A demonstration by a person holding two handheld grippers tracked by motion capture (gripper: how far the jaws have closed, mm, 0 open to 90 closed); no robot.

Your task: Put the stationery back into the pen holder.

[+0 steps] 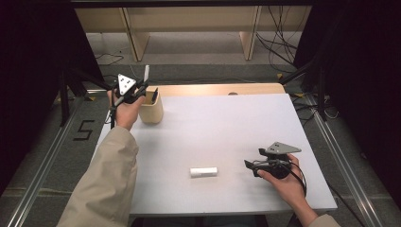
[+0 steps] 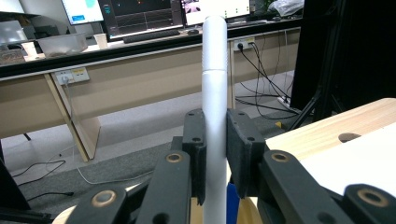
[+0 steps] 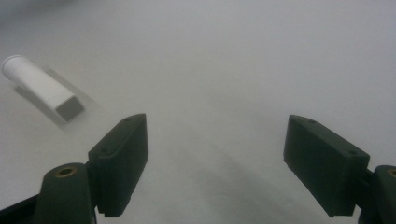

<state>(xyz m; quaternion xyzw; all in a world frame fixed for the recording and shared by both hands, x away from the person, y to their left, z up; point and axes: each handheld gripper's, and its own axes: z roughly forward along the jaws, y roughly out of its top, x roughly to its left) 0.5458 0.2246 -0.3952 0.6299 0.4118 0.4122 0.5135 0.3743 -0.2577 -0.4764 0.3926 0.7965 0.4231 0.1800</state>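
Left tool [image 1: 142, 90] holds white pen [image 2: 215, 93] above wooden cup [image 1: 151, 109] (contents unclear).

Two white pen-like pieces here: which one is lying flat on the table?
The short white piece near the table's front, left of the open right gripper. The long white pen is upright, clamped in the left gripper by the wooden cup.

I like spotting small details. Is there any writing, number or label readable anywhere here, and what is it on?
"5": black mark on the grey floor, left of the table.
Monitor screens behind the desk, seen in the left gripper view: too blurred to read.
White pen, white tube, wooden cup: no writing visible.
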